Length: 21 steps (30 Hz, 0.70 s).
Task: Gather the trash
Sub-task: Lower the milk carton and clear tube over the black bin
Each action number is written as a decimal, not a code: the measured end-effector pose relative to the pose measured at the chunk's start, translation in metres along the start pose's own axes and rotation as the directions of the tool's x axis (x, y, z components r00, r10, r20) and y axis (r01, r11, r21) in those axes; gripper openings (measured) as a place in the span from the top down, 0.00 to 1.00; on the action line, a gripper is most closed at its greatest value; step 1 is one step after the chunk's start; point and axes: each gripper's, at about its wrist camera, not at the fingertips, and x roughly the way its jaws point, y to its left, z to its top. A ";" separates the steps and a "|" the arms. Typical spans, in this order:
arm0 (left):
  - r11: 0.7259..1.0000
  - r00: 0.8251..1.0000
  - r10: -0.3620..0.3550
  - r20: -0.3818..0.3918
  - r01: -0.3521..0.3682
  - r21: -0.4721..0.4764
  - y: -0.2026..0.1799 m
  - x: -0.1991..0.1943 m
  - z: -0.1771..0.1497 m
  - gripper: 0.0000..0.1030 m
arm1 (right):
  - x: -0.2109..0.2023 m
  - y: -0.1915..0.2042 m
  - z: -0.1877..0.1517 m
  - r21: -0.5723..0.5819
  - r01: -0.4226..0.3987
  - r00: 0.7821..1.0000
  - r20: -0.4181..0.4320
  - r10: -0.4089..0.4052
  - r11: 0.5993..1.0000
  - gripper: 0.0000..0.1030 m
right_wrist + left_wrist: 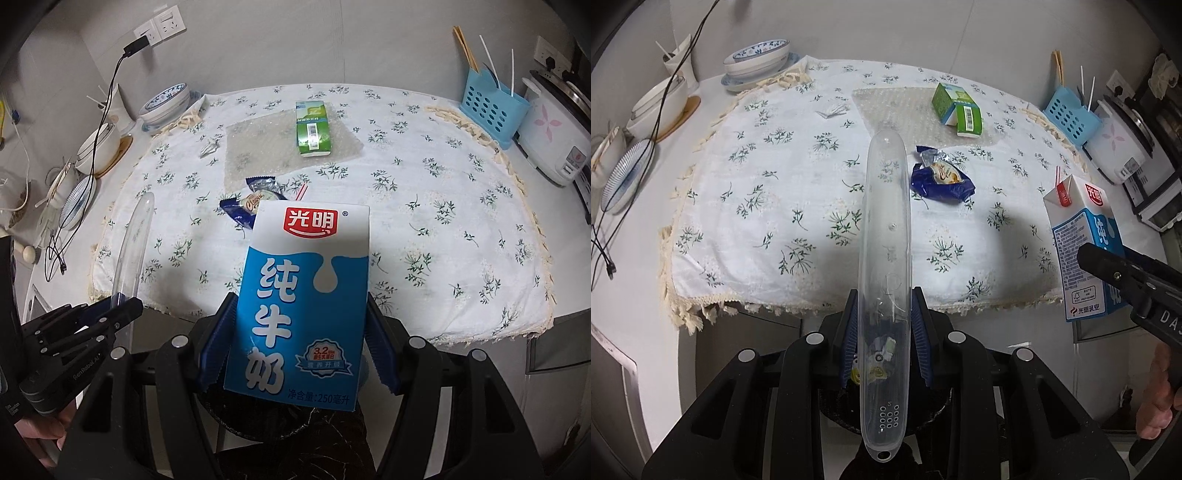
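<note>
Gripping a long clear plastic case [884,280] between its blue-padded fingers, the left gripper [884,325] holds the case upright in front of the near edge of the floral tablecloth [783,206]. The right gripper [301,339] is clamped on a blue and white milk carton [301,295], also held off the cloth at its near edge; a red and white straw [302,192] pokes out behind the carton's top. Below both grippers, in front of the cloth's near edge, sits a dark bin [266,424] with scraps visible inside it in the left wrist view.

On the cloth, near its middle, lies a crumpled blue snack wrapper [942,177]. Farther back on the cloth, a green and white carton [958,107] lies on its side on a sheet of bubble wrap [897,110]. A small clear wrapper [833,109] lies on the cloth just left of the bubble wrap.

Off the cloth's far left corner stand stacked patterned bowls [757,59]. Off its right edge stand a blue perforated utensil holder [493,107] and a white rice cooker [554,136].
</note>
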 end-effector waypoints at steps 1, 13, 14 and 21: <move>1.000 1.000 -0.002 -0.003 0.002 -0.001 0.001 0.000 -0.004 0.74 | 0.001 0.001 -0.003 -0.003 -0.003 1.000 -0.003 0.003 1.000 0.39; 1.000 0.998 -0.006 -0.060 0.006 -0.008 0.021 0.013 -0.053 0.74 | 0.015 0.019 -0.048 -0.042 -0.022 0.999 -0.046 0.020 0.999 0.39; 1.000 0.998 -0.007 -0.064 0.007 -0.009 0.023 0.015 -0.056 0.74 | 0.016 0.020 -0.051 -0.044 -0.023 0.999 -0.048 0.021 0.999 0.39; 1.000 0.994 -0.007 -0.107 0.005 -0.015 0.036 0.038 -0.078 0.74 | 0.029 0.025 -0.071 -0.055 -0.032 0.997 -0.078 0.028 0.998 0.39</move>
